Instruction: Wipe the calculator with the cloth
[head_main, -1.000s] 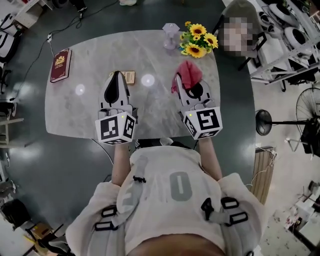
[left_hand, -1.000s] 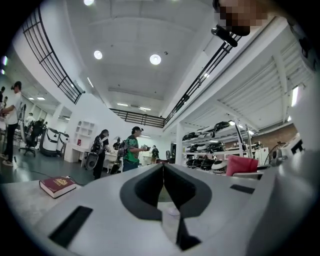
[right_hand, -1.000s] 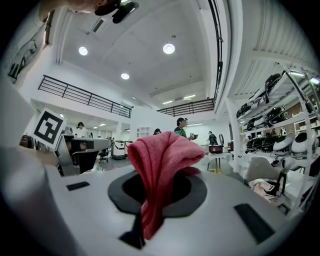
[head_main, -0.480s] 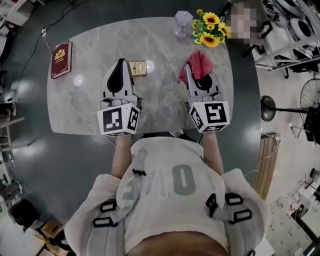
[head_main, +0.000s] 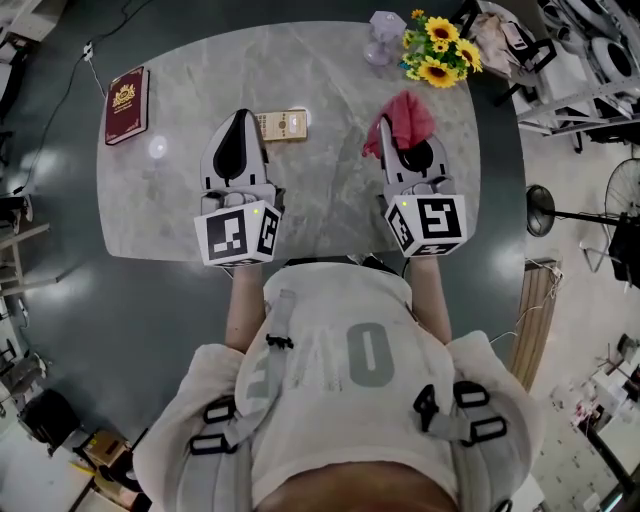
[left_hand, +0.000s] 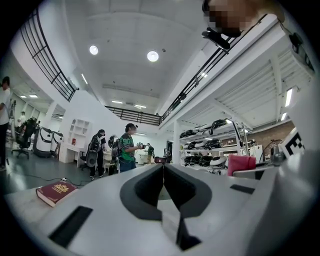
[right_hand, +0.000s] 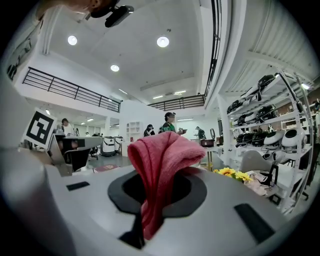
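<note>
- The desk (head_main: 330, 190) lies bare between the left tool (head_main: 240, 114) and the right tool (head_main: 384, 124).
- The calculator (head_main: 283, 123) lies just beside the left tool's tip, toward the middle.
- A red book (head_main: 125, 91) sits near the far left corner, well apart from both tools.
- Sunflowers (head_main: 440, 52) and a clear glass vessel (head_main: 386, 38) crowd the far right edge, beyond the cloth (head_main: 412, 112) bunched in the right tool.

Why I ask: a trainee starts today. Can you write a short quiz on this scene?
1. True or false: the left tool is shut with nothing in it.
2. What does the right tool grip? A. a red cloth B. a sponge C. a brush
3. The calculator lies on the table. Which tool's tip is nearer to it?

Key: 1 true; 2 A; 3 the left tool.
</note>
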